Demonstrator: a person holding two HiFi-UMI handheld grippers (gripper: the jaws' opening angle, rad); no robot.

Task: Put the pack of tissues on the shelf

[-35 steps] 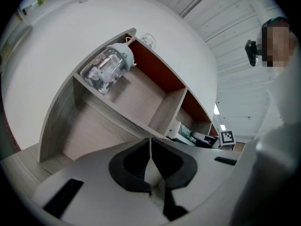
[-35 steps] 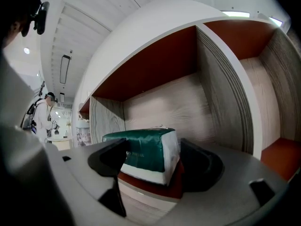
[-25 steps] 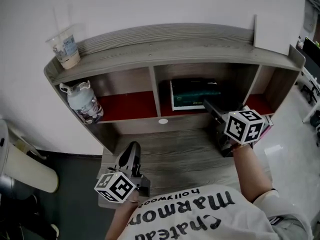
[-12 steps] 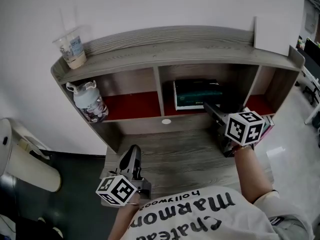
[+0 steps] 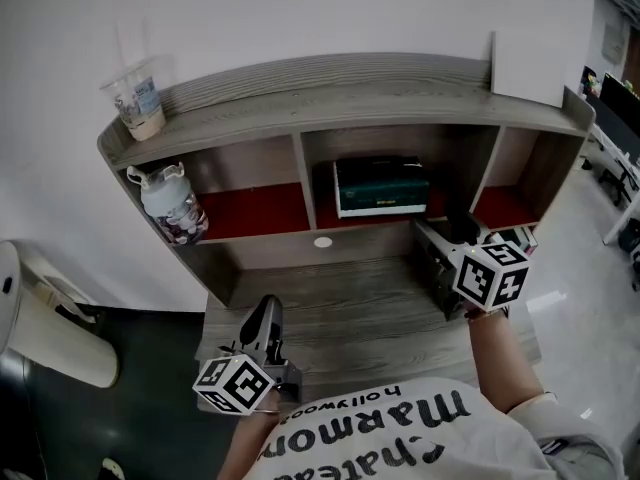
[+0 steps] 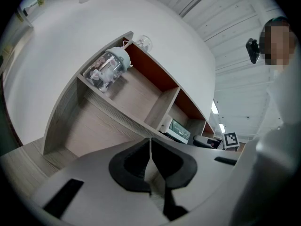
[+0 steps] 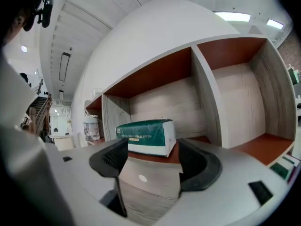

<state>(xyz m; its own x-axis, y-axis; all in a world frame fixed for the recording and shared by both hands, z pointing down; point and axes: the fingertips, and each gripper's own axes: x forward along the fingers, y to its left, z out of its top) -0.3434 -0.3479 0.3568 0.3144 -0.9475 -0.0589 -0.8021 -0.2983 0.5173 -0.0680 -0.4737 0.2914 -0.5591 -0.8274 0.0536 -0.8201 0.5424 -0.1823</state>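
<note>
The green and white pack of tissues (image 5: 382,186) lies flat on the red floor of the middle compartment of the grey wooden shelf (image 5: 330,93). In the right gripper view the pack (image 7: 146,135) sits beyond the fingertips, apart from them. My right gripper (image 5: 440,230) hovers over the desk in front of that compartment, open, with nothing between its pads. My left gripper (image 5: 268,306) rests low at the desk's near left, and its jaws (image 6: 151,140) are shut on nothing.
A plastic cup (image 5: 135,98) stands on the shelf top at the left. A clear jar (image 5: 170,205) fills the left compartment. A white panel (image 5: 520,63) leans at the top right. The right compartment (image 7: 244,112) holds nothing. The wooden desk (image 5: 350,303) lies below the shelf.
My right gripper has drawn back from the middle compartment toward me, leaving the pack on the shelf. The left gripper has stayed put.
</note>
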